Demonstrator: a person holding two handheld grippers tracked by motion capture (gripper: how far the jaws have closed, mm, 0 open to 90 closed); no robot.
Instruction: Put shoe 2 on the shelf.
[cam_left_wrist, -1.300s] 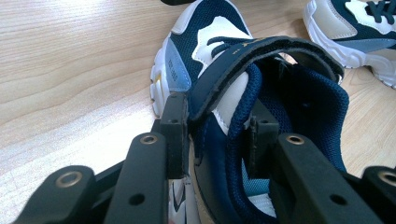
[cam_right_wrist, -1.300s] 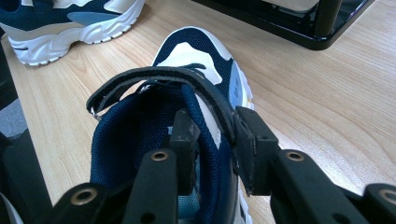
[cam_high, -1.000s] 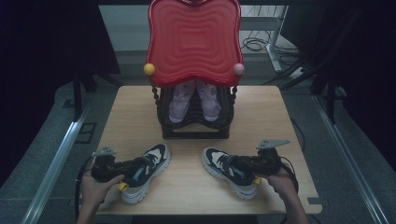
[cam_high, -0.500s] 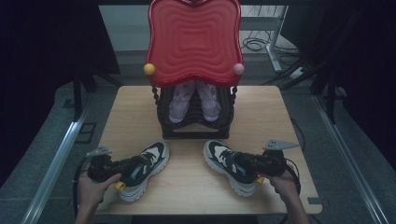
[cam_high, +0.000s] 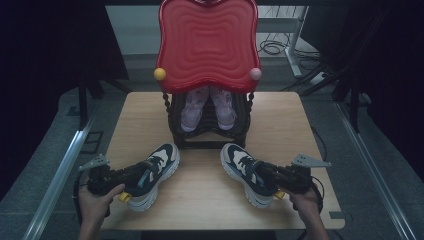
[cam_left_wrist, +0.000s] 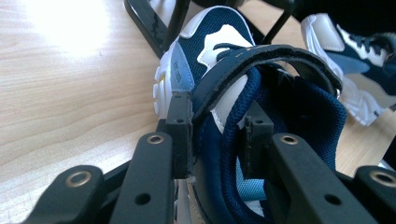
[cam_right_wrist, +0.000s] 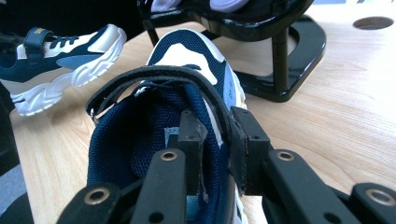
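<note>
Gripping sneakers (cam_high: 156, 172), both claws (cam_high: 137, 172)

A light wooden table (cam_high: 300, 130) with pale grain stands on a grey floor (cam_high: 60, 120); a round hole (cam_right_wrist: 372, 22) pierces the tabletop near one corner in the right gripper view. Metal rails (cam_high: 55, 180) run along both sides of the table, the second rail (cam_high: 372, 165) at the right. Dark drapes (cam_high: 45, 45) hang at left and dark drapes also close the right side. Behind the table, a white table frame (cam_high: 295, 27) stands beside coiled black cables (cam_high: 272, 47) on the floor. Bright light glares on the tabletop in the left gripper view (cam_left_wrist: 60, 28).
</note>
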